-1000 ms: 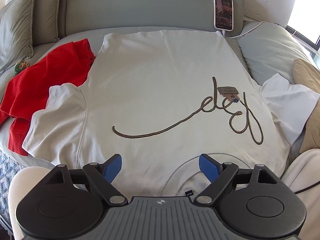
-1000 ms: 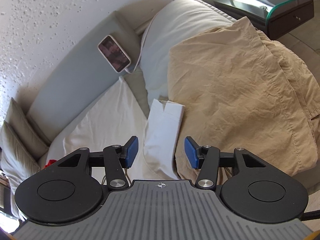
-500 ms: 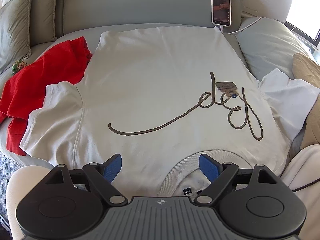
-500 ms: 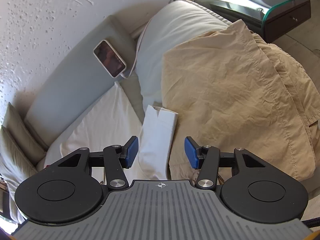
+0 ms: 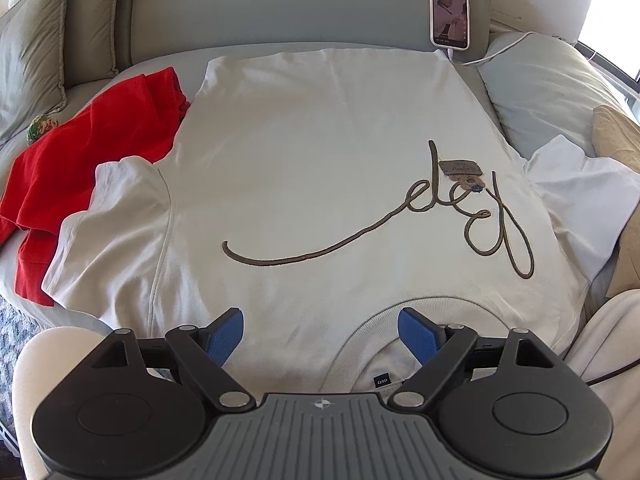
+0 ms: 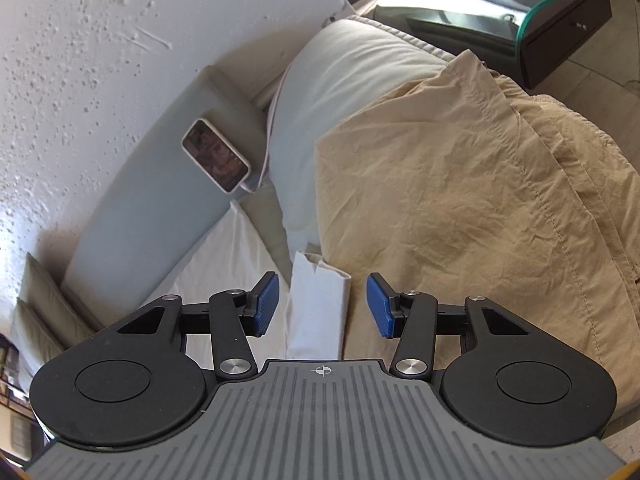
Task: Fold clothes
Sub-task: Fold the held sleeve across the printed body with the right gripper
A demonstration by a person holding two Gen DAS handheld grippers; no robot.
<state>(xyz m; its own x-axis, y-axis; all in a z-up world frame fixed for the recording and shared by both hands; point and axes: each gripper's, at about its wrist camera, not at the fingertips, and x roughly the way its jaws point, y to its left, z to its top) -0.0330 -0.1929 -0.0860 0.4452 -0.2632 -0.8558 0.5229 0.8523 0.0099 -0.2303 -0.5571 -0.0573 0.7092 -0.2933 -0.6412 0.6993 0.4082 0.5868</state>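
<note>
Grey bed [image 5: 280,46] carries cream T-shirt [image 5: 320,152], spread flat, collar nearest, red garment [image 5: 92,160] beside. Left tongs [image 5: 320,330] wide apart above collar, nothing between them, unmoved. Right tongs [image 6: 322,304] have edged forward toward white sleeve [image 6: 318,312], jaws closing, sleeve between but seemingly not pinched yet. Sleeve fold looks imminent. Phone [image 5: 449,14] leans on headboard.

T-shirt [image 5: 320,168] lies spread flat on the sofa [image 5: 280,8], collar nearest the camera. Another garment [image 5: 92,160] sits left, partly under its sleeve. Phone [image 5: 449,14] leans on the backrest behind, pillow [image 5: 540,88] to the right.
</note>
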